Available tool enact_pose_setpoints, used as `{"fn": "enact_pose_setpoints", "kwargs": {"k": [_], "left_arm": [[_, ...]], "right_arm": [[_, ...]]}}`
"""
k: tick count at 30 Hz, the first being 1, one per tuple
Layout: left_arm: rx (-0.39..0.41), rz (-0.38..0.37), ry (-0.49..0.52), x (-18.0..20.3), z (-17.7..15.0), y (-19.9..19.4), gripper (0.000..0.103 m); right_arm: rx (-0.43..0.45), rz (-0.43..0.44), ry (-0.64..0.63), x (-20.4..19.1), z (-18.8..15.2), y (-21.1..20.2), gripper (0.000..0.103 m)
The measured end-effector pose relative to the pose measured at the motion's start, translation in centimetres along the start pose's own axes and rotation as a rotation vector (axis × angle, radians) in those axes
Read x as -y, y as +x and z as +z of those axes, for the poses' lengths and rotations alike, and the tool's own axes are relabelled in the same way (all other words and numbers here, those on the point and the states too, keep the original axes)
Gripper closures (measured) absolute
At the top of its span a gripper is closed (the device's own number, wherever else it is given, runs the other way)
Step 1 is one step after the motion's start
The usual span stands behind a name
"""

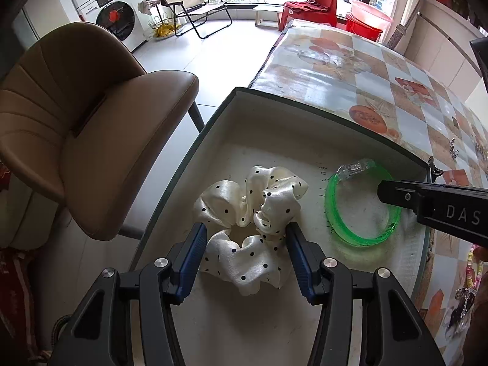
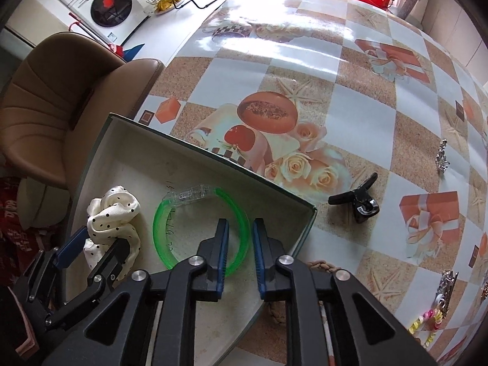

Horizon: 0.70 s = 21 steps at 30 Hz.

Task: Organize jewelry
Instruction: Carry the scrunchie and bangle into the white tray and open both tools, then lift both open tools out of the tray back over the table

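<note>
Both pieces are seen lying flat on the floor of the open box (image 1: 305, 122), which sits at the near left corner of the counter (image 2: 305, 61) — so it is judged to be the collection point for the jewelry.

Left tool (image 1: 245, 231): jaws are held apart, straddling the near part of the polka-dot scrunchie (image 1: 253, 213). The pads are close beside the fabric but no pinch is seen; the fabric lies loose and uncompressed. It reads as a release, with the scrunchie left resting at the left of the box.

Right tool (image 2: 241, 231): jaws are parted a little, with the right arc of the green bangle (image 2: 201, 231) running between them. No pad is seen pressing on the ring, and it rests on the box floor, just right of the scrunchie and apart from it.

Both tools are pointed steeply down so items can be set down rather than dropped.

More pieces are left outside the box: a black hair clip (image 2: 357, 201) just right of it, and silver items (image 2: 442, 155) and beads (image 2: 427, 320) at the far right. Sorting is judged unfinished.
</note>
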State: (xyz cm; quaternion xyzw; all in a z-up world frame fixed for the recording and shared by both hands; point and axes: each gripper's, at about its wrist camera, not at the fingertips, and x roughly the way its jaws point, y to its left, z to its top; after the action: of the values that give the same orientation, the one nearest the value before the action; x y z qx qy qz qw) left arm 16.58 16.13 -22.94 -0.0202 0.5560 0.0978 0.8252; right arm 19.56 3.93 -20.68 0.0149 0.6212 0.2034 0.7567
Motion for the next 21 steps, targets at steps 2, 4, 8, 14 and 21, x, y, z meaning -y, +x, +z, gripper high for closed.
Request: {"fn": "enact_pose_setpoints", "kwargs": {"k": [2, 4, 8, 14, 21], "left_arm": [[0.003, 0.011, -0.009, -0.1, -0.1, -0.1, 0.014], [0.042, 0.035, -0.017, -0.2, -0.1, -0.7, 0.001], [0.043, 0.037, -0.001, -0.1, 0.0, -1.0, 0.001], [0.07, 0.052, 0.024, 0.5, 0.0, -2.1, 0.0], [0.066, 0.025, 0.085, 2.6, -1.0, -4.0, 0.0]], "right_arm": [[0.01, 0.017, -0.003, 0.0, 0.1, -0.5, 0.066], [0.022, 0.025, -0.004, -0.1, 0.2, -1.0, 0.06], [0.044, 0.046, 0.009, 0.4, 0.2, -2.5, 0.056], [0.074, 0.056, 0.037, 2.5, -0.2, -5.1, 0.047], [0.109, 0.085, 0.126, 6.1, -2.4, -8.0, 0.023]]}}
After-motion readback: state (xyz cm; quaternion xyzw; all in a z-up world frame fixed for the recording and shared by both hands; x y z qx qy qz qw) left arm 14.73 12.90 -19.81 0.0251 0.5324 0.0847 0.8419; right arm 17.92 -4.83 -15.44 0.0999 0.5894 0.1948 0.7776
